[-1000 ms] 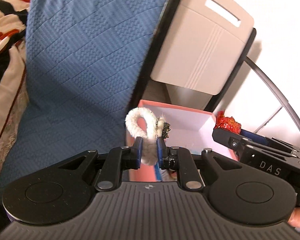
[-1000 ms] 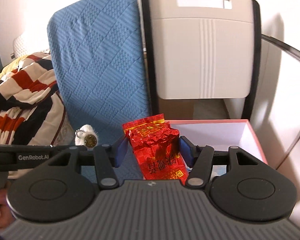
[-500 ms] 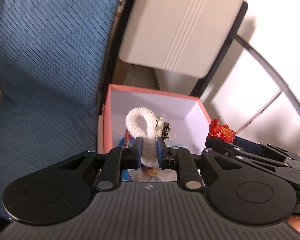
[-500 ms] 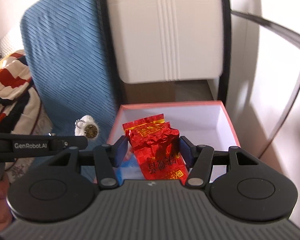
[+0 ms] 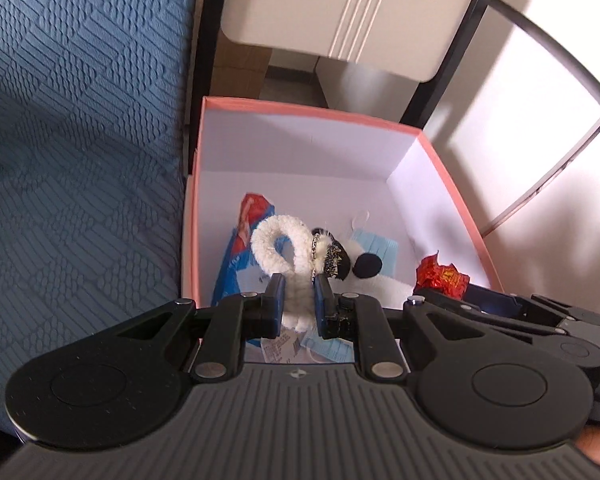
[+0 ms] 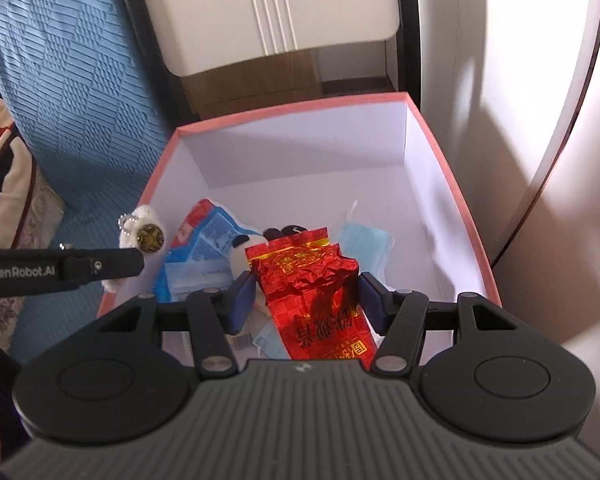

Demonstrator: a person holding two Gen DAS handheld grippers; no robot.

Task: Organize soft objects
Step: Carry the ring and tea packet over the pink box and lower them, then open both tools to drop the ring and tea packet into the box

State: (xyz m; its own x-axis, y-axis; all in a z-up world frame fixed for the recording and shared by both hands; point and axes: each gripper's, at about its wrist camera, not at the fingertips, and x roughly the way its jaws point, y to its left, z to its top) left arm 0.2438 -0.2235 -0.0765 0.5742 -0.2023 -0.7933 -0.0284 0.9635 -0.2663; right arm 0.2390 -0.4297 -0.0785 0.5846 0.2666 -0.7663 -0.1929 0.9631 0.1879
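Both grippers loaded over the pink box.
Our left gripper clamps the white fuzzy loop above the box's left side; our right gripper clamps the red foil packet above its near-middle, over a panda plush.

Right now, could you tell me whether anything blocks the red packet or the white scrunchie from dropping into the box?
Nothing visible does. The box is open-topped, and both the red packet and the white scrunchie hang above it. Below lie a panda plush, mask and blue packet.
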